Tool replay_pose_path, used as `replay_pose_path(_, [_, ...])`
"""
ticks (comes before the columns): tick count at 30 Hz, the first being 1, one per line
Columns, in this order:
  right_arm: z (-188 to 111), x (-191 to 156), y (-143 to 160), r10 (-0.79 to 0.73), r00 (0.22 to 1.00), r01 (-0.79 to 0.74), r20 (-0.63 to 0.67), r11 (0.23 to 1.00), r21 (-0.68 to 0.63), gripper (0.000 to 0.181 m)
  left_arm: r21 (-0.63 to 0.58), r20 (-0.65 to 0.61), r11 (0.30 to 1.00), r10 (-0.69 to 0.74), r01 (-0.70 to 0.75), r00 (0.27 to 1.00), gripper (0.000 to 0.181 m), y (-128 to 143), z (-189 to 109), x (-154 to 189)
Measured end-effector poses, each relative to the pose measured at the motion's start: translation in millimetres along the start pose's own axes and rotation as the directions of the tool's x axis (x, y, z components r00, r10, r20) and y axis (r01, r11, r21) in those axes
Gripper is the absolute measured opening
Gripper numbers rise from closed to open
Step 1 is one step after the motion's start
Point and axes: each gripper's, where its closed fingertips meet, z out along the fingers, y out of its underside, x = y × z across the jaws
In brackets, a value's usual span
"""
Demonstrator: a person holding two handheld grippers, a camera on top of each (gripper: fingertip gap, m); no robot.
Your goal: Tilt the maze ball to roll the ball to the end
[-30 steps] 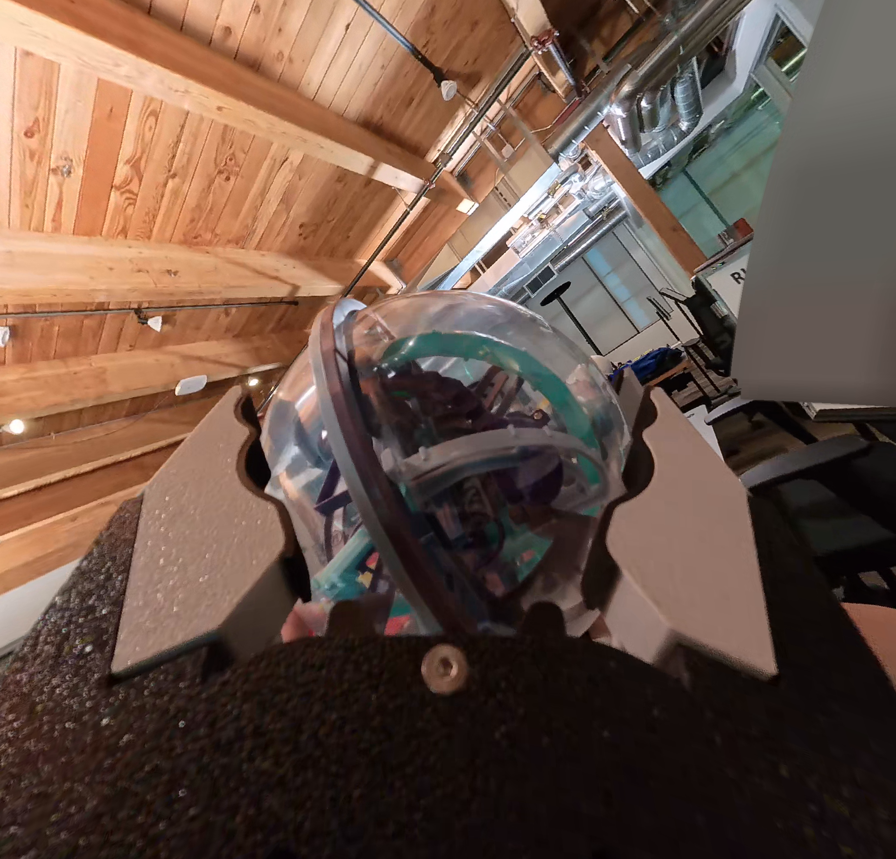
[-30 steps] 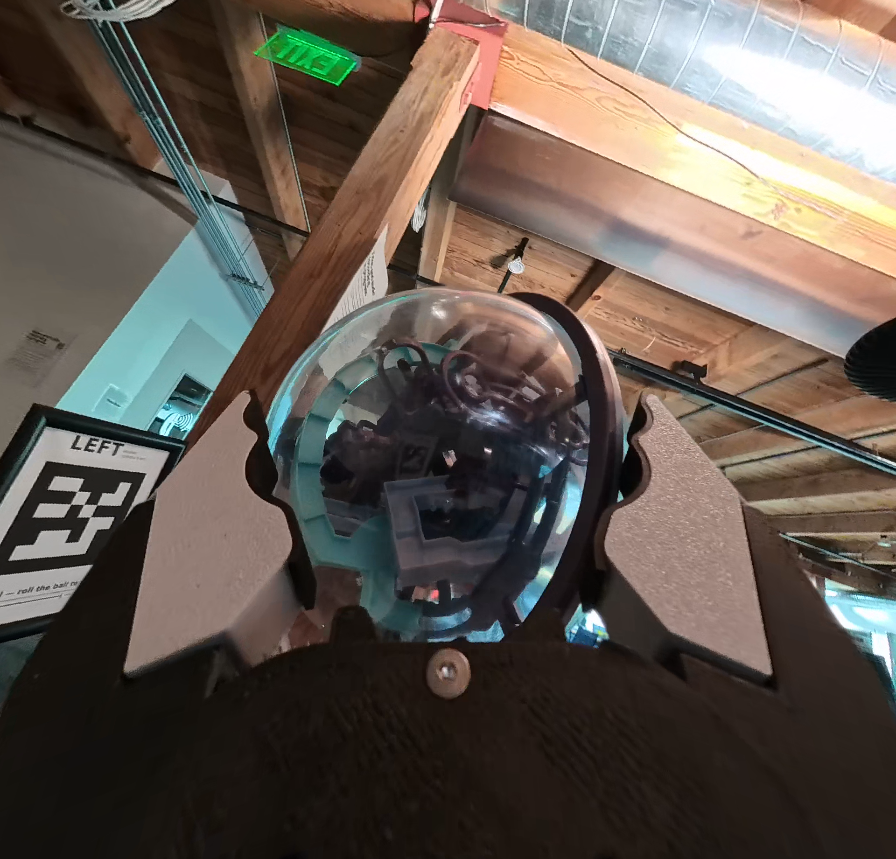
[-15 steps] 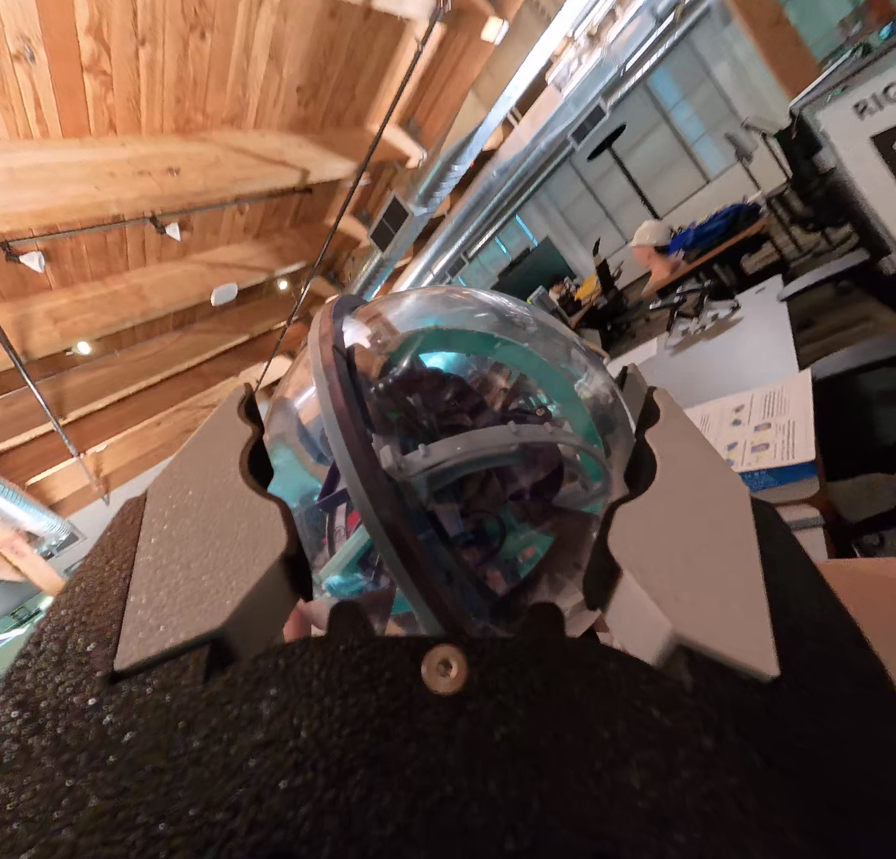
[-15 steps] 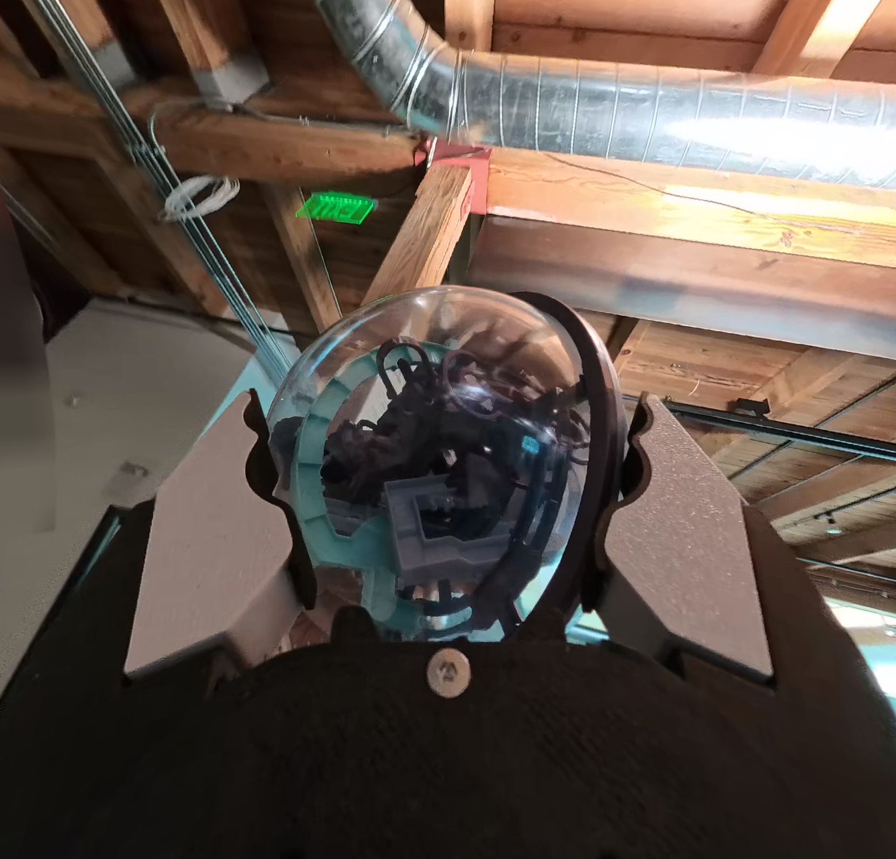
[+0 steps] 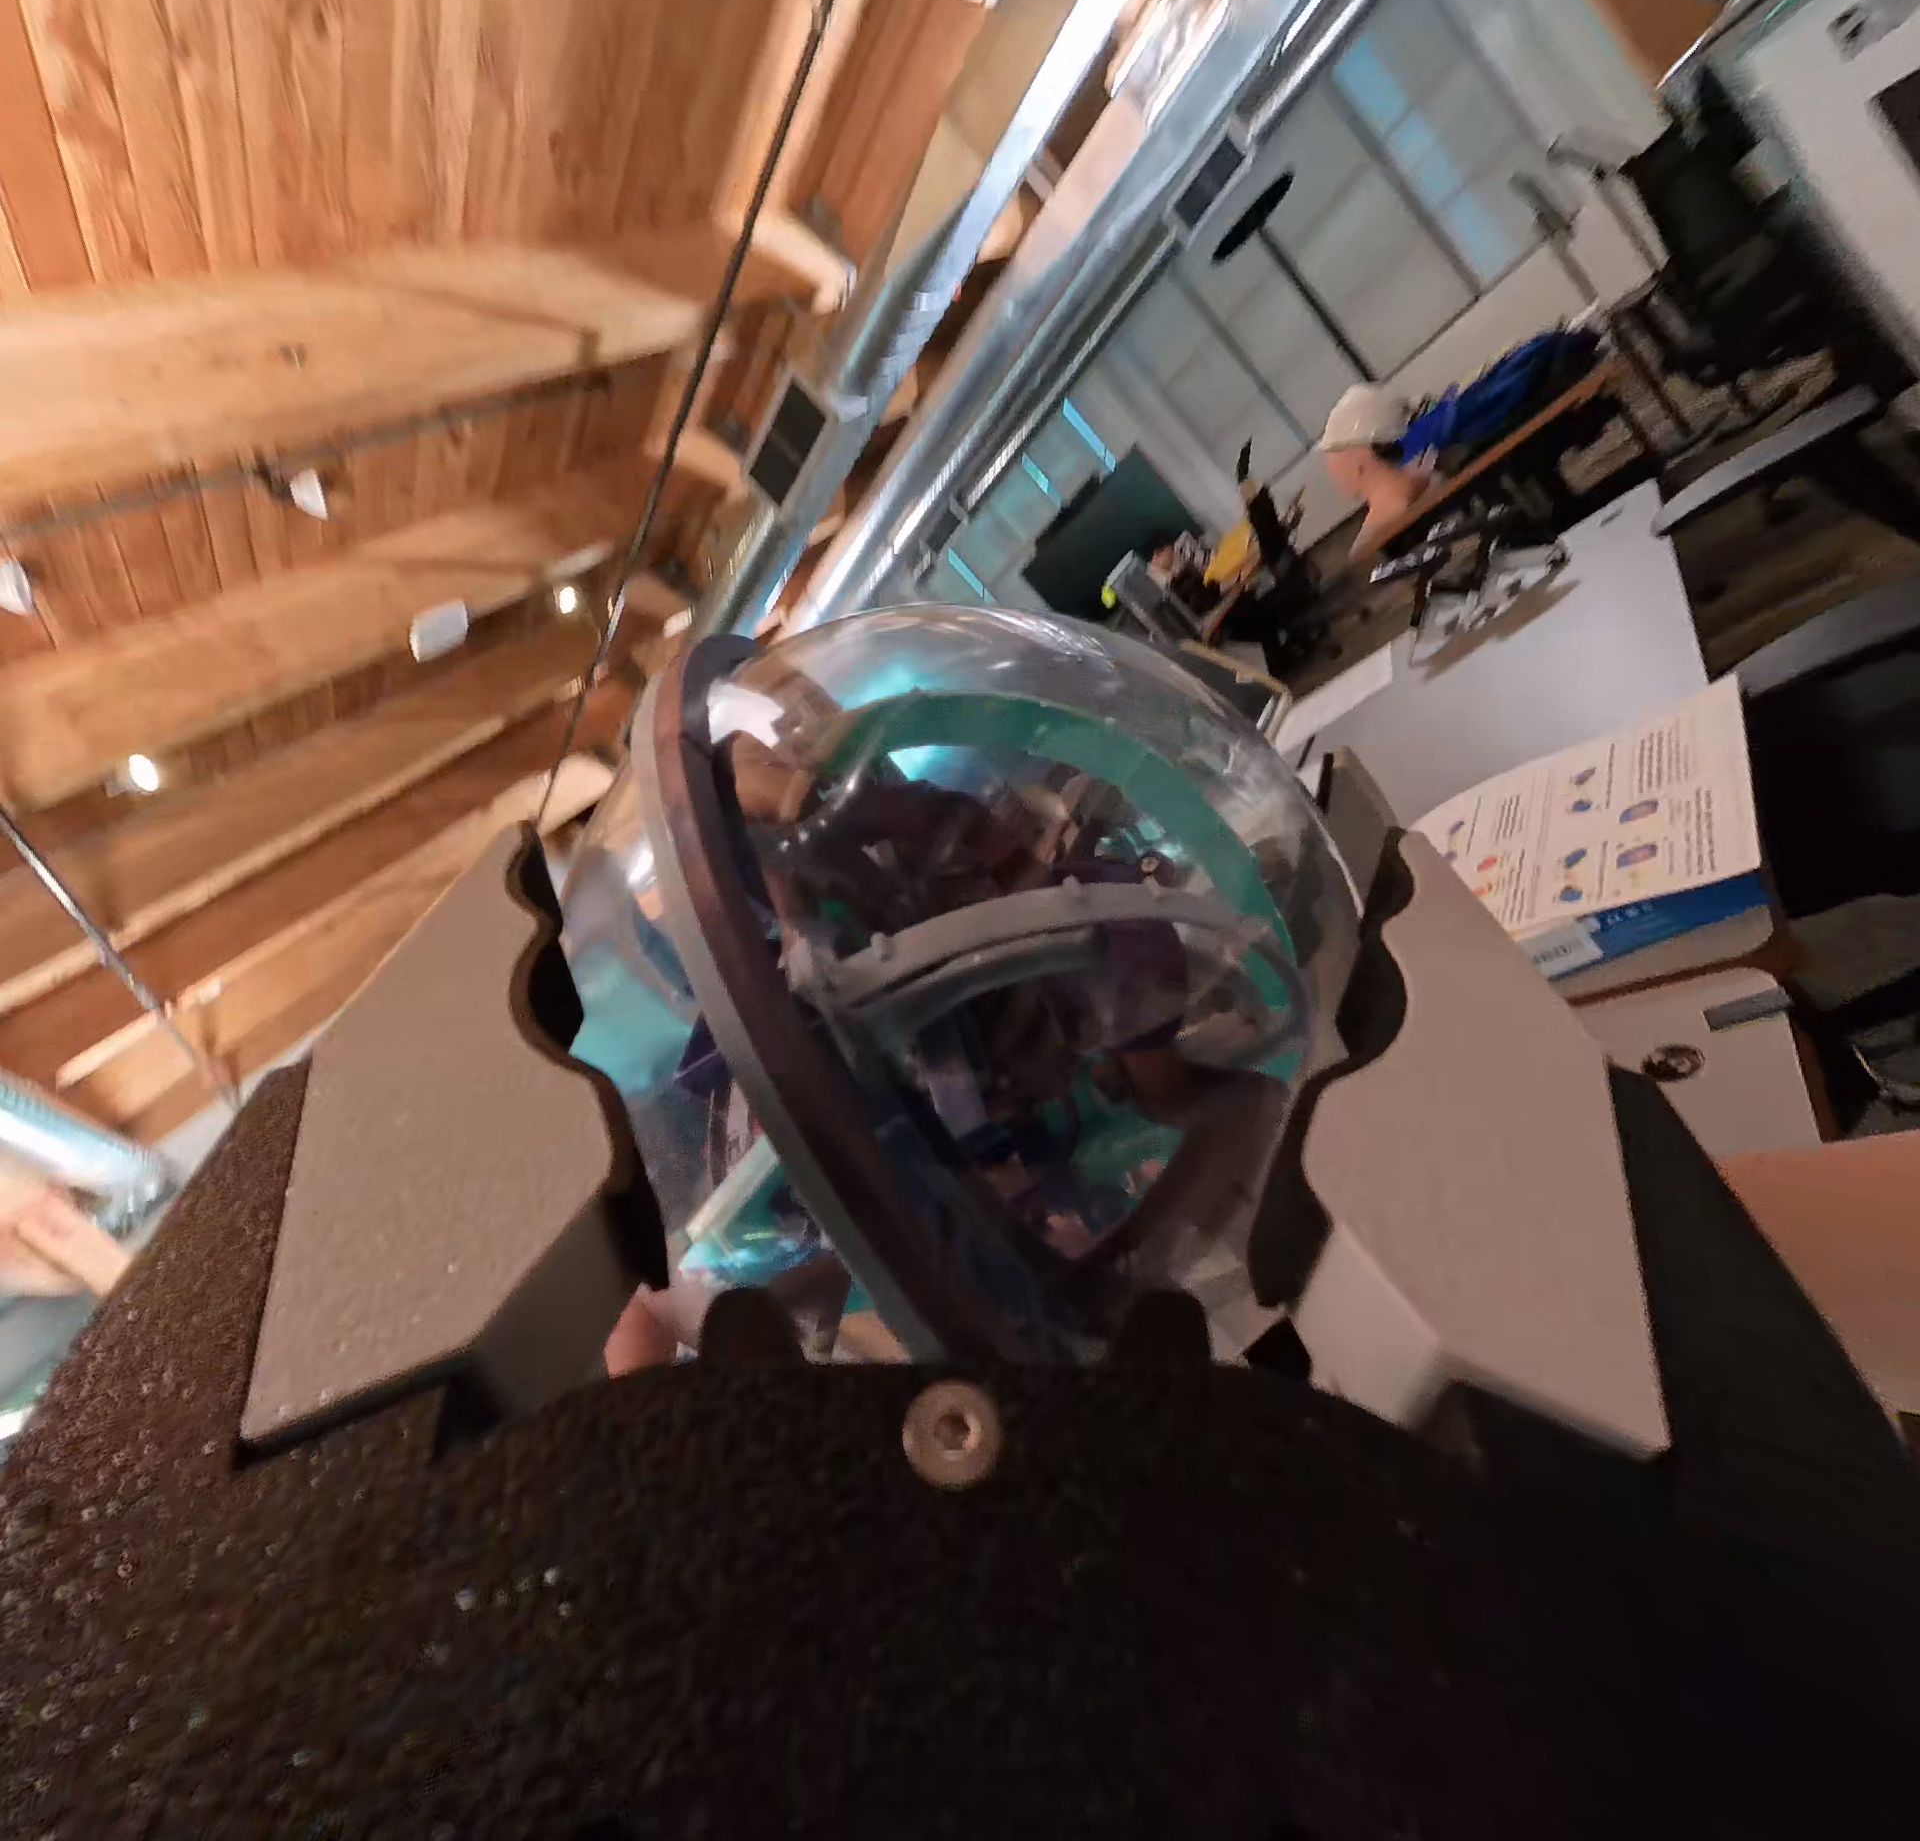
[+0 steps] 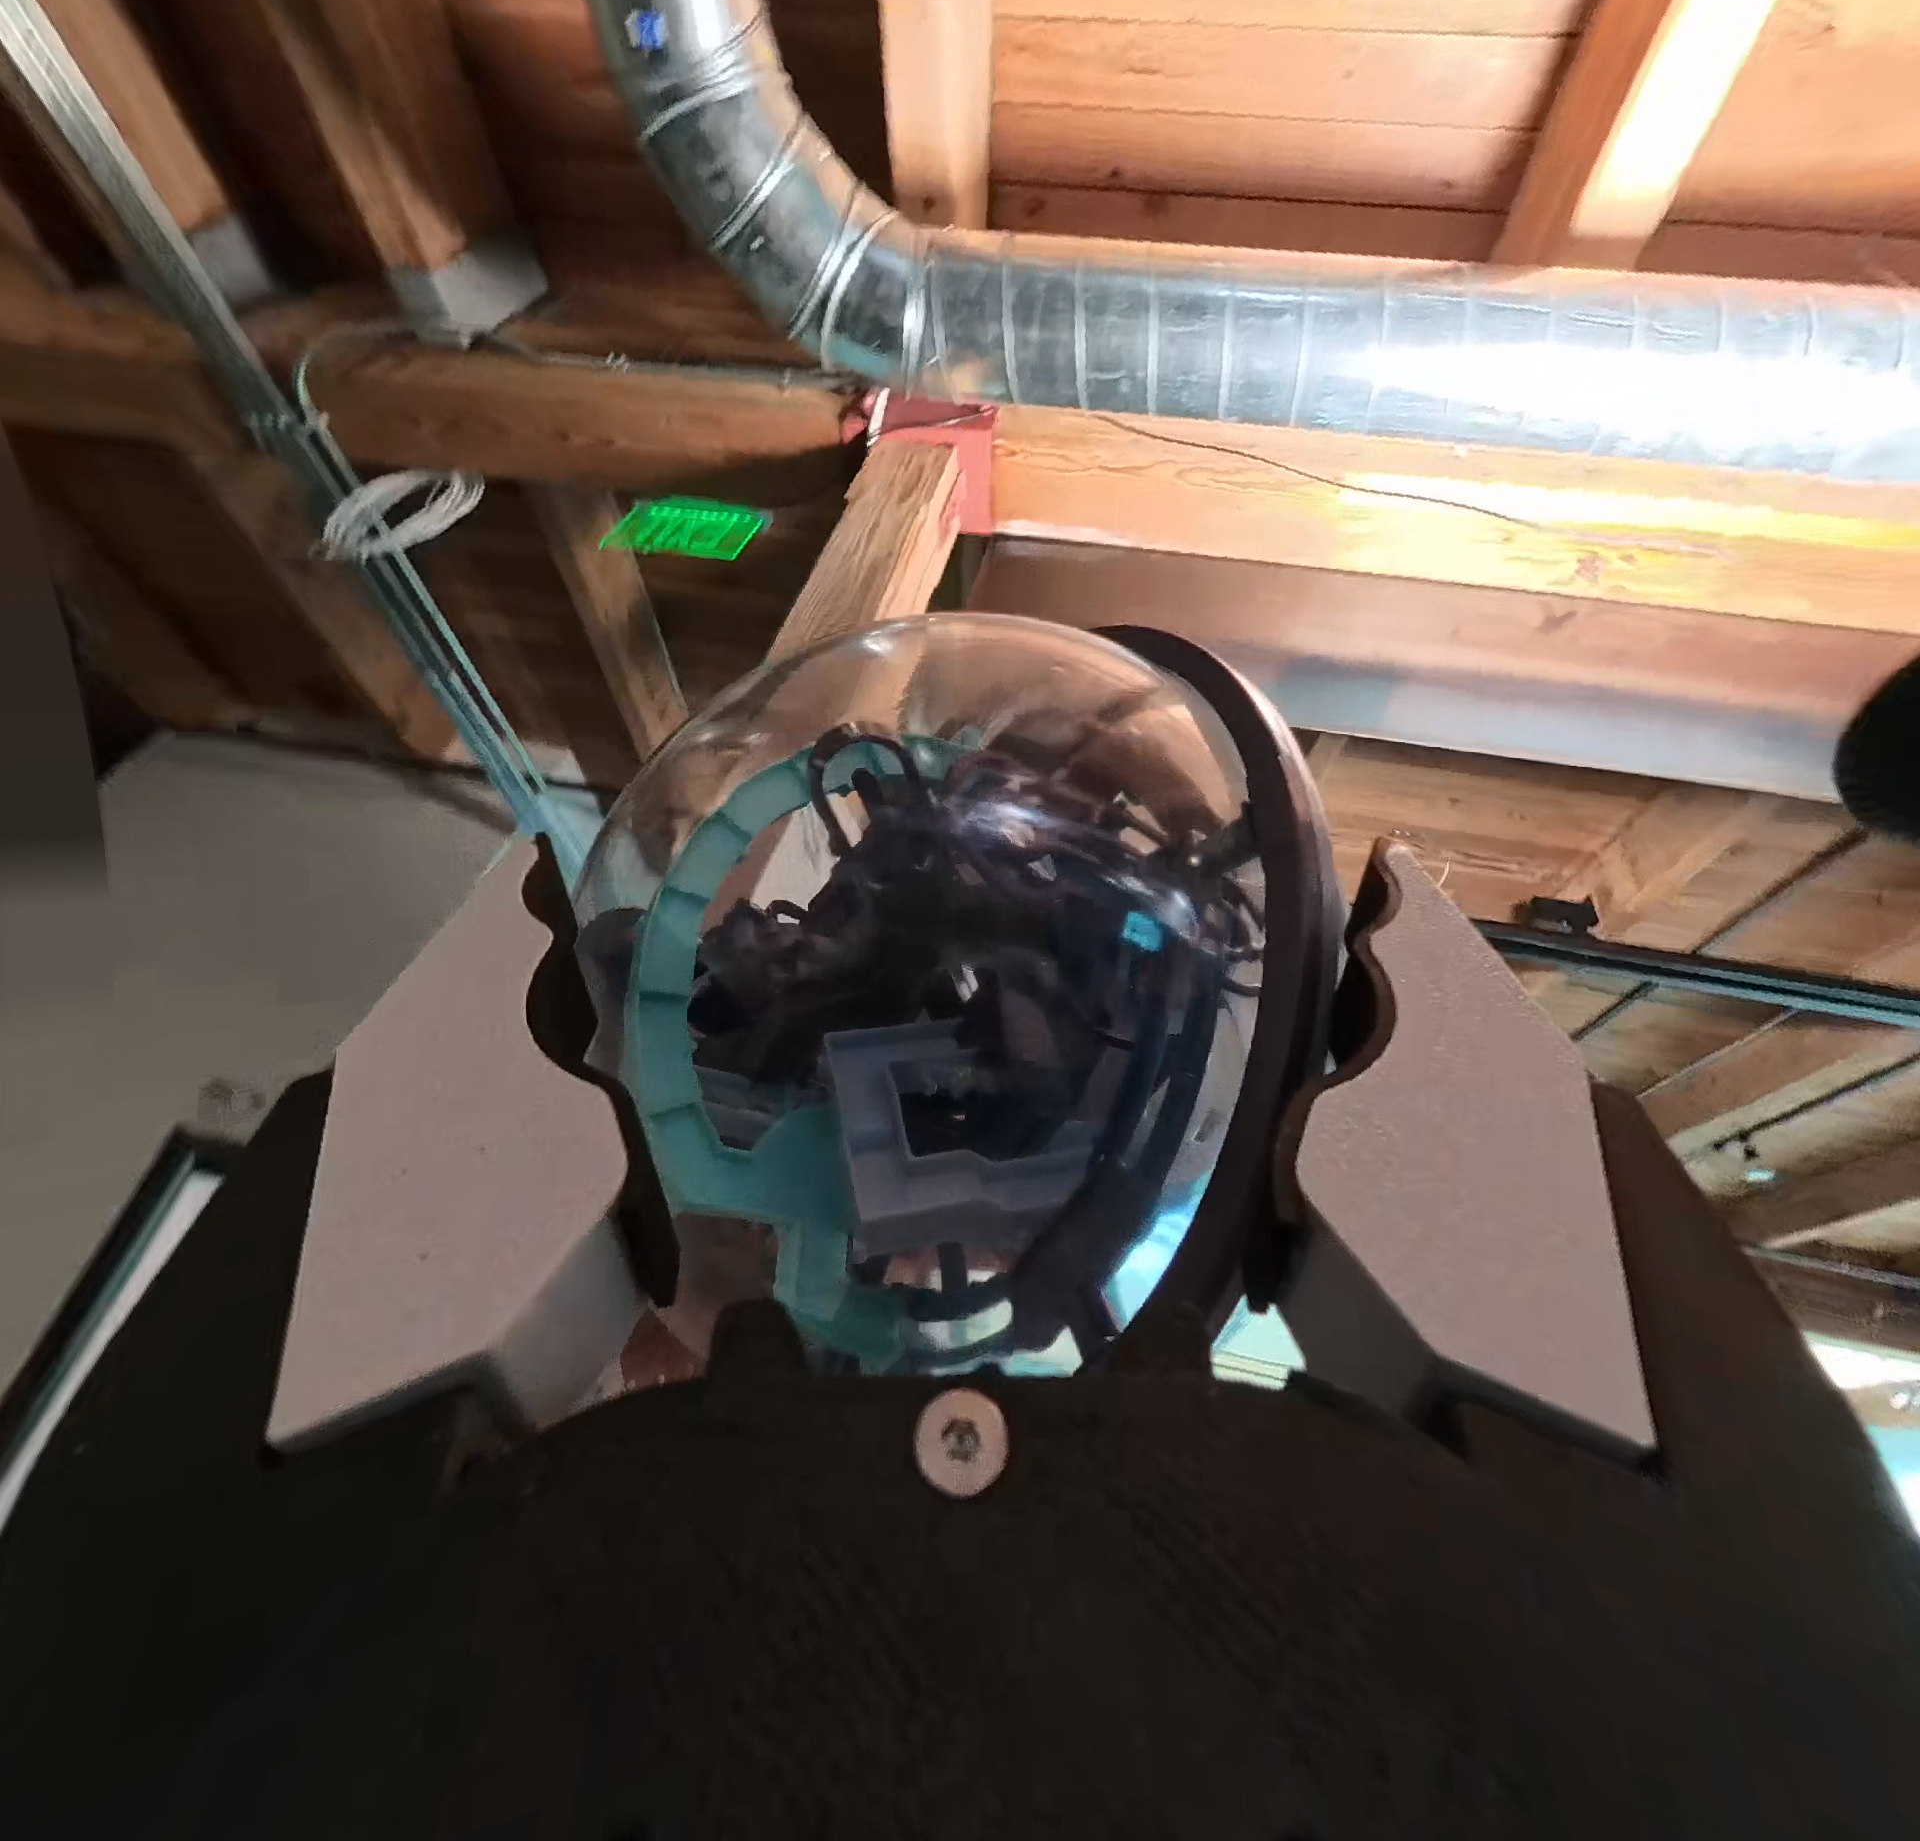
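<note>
The maze ball point(image 5: 966, 970) sits between the two fingers of the left claw point(image 5: 961, 1043), touching both. Beyond the maze ball to its right lies a worktop point(image 5: 1558, 638) bearing a printed sheet point(image 5: 1590, 835). In the right wrist view, the maze ball point(image 6: 935, 970) sits likewise within the right claw point(image 6: 951, 1043), under a duct point(image 6: 1247, 347) and a beam point(image 6: 1455, 565) overhead.

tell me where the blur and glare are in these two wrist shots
Left wrist view: the wooden ceiling and the workshop background are smeared by motion blur, while the clear plastic maze ball stays fairly sharp, with small highlights on its dome. Right wrist view: softer overall, strong glare on the silver metal duct, a white glint on the ball, straight beams bowed by the wide lens.
</note>
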Motion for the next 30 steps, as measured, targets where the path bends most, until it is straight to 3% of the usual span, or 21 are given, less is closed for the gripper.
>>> replay_pose_path(5, [22.8, -29.7, -6.7, -0.129, 0.985, 0.137, 0.113, 0.988, -0.065, 0.144, 0.172, 0.002, 0.984, 0.057, -0.057, 0.998, 0.145, -31.8, -13.4, 5.9])
replay_pose_path(16, [34.2, -51.7, -12.6, -0.176, 0.968, 0.185, 0.179, 0.982, -0.033, 0.143, 0.236, 0.013, 0.962, 0.137, -0.136, 0.99, 0.145, -54.2, -21.3, 14.9])
replay_pose_path(21, [30.9, -41.2, -20.2, -0.094, 0.983, 0.092, 0.157, 0.996, 0.02, 0.142, 0.104, 0.029, 0.984, 0.141, -0.144, 0.99, 0.146, -51.3, -6.3, 12.3])
replay_pose_path(30, [9.4, -1.1, -22.1, 0.098, 0.994, -0.106, 0.054, 0.981, 0.162, 0.143, -0.15, 0.024, 0.984, 0.099, -0.095, 0.995, 0.146, -21.5, 21.6, 0.7])
